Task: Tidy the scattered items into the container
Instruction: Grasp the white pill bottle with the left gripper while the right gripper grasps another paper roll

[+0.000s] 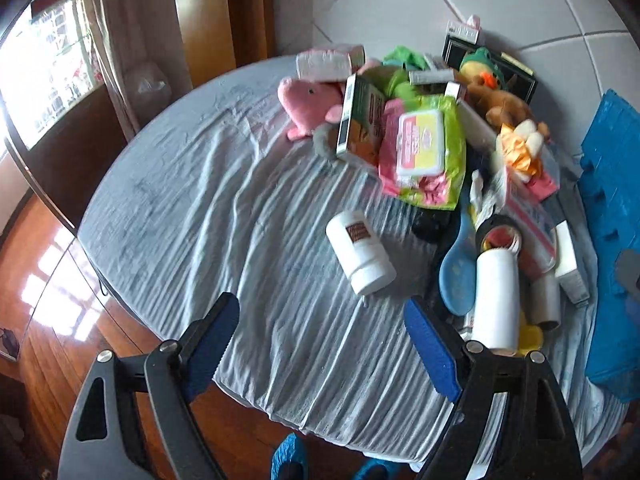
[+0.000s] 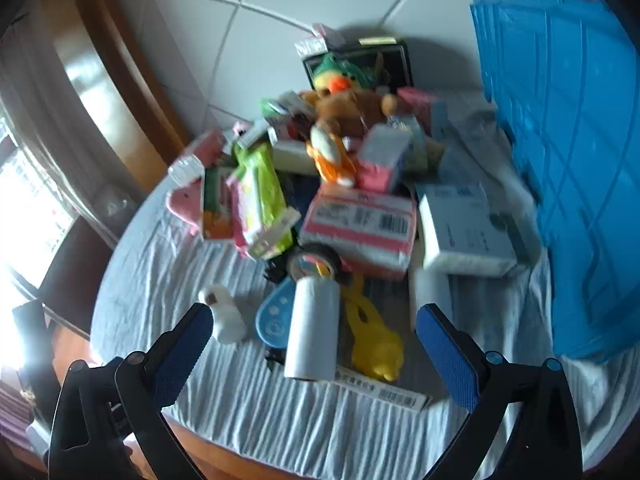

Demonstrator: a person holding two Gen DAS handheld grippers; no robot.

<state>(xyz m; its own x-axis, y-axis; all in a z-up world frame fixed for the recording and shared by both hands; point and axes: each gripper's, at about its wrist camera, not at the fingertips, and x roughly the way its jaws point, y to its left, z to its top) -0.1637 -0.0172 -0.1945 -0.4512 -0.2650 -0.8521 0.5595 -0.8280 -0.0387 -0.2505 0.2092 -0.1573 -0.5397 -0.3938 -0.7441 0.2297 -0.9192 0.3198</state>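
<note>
A heap of scattered items covers the far and right part of a round table under a grey cloth (image 1: 224, 216). It includes a pink plush pig (image 1: 308, 104), a green wet-wipes pack (image 1: 420, 148), a white bottle (image 1: 360, 258) on its side, a white roll (image 1: 496, 296) and a blue brush (image 1: 456, 276). The blue container (image 1: 612, 240) stands at the right. My left gripper (image 1: 320, 304) hangs open above the cloth, just short of the bottle, with nothing in it. My right gripper (image 2: 316, 312) is open above the white roll (image 2: 312, 328), beside a yellow item (image 2: 372, 340), a pink parcel (image 2: 360, 228) and the blue container (image 2: 560, 160).
A white tiled wall (image 1: 400, 0) rises behind the heap. A bright window (image 1: 48, 72) and wooden floor (image 1: 60, 300) lie to the left. A person's blue shoe covers (image 1: 288, 456) show below the table's near edge. A white box (image 2: 464, 228) lies next to the container.
</note>
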